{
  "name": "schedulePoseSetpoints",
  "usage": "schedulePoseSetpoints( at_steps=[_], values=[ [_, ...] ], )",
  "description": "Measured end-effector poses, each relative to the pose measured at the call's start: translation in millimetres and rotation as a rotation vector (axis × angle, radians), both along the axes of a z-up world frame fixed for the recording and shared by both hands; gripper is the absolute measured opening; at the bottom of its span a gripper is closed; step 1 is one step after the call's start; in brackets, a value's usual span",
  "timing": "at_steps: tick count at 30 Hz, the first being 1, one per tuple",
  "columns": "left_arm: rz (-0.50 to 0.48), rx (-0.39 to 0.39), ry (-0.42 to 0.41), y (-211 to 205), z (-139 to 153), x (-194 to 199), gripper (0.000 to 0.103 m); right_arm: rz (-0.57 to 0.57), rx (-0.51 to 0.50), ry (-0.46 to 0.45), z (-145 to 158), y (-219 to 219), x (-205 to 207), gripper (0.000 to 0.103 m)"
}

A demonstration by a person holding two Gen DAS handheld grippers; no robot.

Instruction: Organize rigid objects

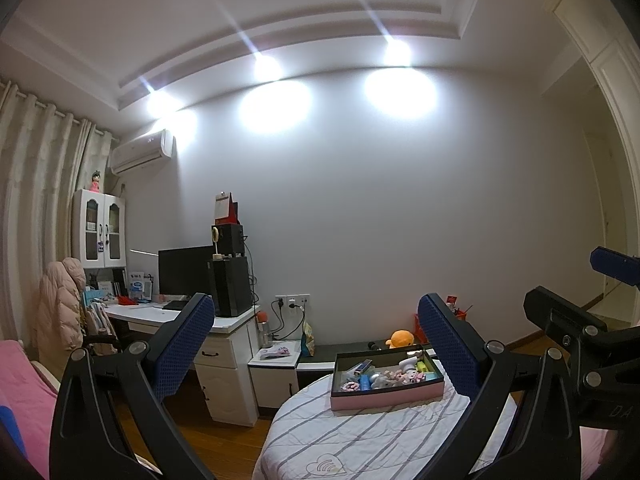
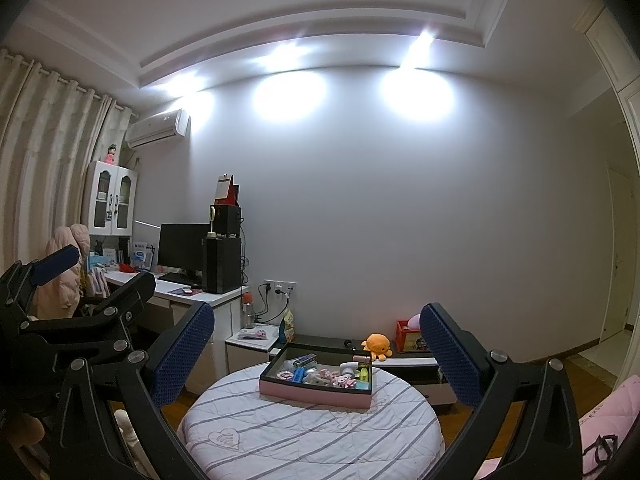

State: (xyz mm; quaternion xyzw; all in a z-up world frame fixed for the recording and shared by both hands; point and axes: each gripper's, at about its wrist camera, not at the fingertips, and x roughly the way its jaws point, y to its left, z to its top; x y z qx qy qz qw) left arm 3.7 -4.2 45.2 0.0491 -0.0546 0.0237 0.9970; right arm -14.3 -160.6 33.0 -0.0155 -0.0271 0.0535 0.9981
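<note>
A pink-sided box with a dark inside stands on a round table under a striped white cloth. Several small rigid items lie in it: a blue piece, a yellow-green piece, white and pink trinkets. My left gripper is open and held well short of the box, empty. My right gripper is also open and empty, above the table's near side. Each gripper shows at the edge of the other's view.
An orange plush toy sits on a low dark bench behind the table. A white desk with a monitor and a black tower stands at left, a white bedside cabinet beside it. Pink bedding lies at the left edge.
</note>
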Motion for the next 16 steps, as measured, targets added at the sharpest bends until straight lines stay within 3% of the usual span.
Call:
schedulePoseSetpoints(
  at_steps=[16],
  values=[
    [0.0, 0.0, 0.003, 1.4, 0.3, 0.2, 0.103, 0.0, 0.001, 0.004, 2.0, 1.1, 0.4, 0.103]
  ],
)
